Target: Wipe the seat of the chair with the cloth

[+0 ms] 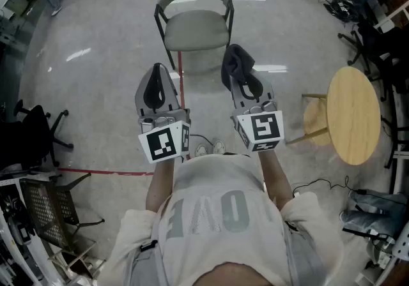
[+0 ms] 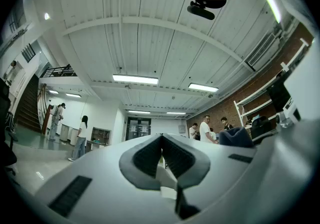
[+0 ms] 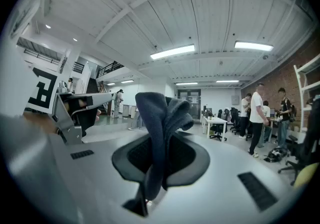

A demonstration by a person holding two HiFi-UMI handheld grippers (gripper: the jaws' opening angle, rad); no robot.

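Note:
A grey-green chair (image 1: 195,26) with a black frame stands on the floor ahead of me, its seat bare. My right gripper (image 1: 241,77) is shut on a dark blue cloth (image 1: 236,64), which bunches up past the tips (image 3: 162,118). It hovers near the chair's front right corner, short of the seat. My left gripper (image 1: 155,89) is shut with nothing in it (image 2: 161,140), level with the right one and to the left of the chair's front edge. Both gripper views point up at the ceiling and across the room.
A round wooden table (image 1: 353,114) stands to my right with a stool (image 1: 313,119) beside it. Black office chairs (image 1: 38,131) sit at the left, a wire basket (image 1: 41,205) at lower left. Red tape (image 1: 181,80) runs along the floor. Several people (image 3: 257,118) stand far off.

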